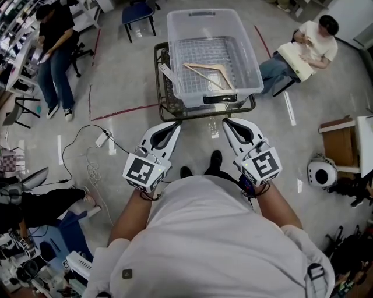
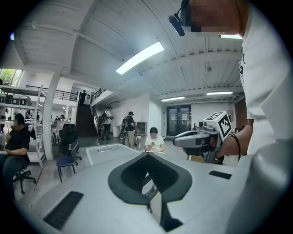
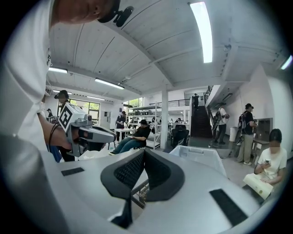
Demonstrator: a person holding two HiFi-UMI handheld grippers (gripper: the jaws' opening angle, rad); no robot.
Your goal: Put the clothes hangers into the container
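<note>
Both claws are closed with nothing in them. The left claw (image 2: 147, 154) has its dark pads meeting at the tip, and only floor and a bit of dark frame show through the slot below them. The right claw (image 3: 144, 151) looks the same, pads together and empty. In the head view they are held side by side in front of the person's pale shirt (image 1: 210, 233), each pointing ahead at the bench (image 1: 169, 110), with their tips just short of its near edge and touching nothing.

On that dark, wire-framed bench stands the container (image 1: 175, 35), a clear plastic tub with no lid. One wooden clothes hanger (image 1: 210, 75) lies flat on its bottom, towards the near right corner, well apart from both claws.

Further out, a white cable (image 1: 87, 157) trails across the shiny floor on the left, and a red tape line (image 1: 122, 110) runs beside the bench. A blue chair (image 1: 139, 14) stands beyond the tub. One seated person (image 1: 309, 46) is off to the right and another (image 1: 55, 41) to the far left.
</note>
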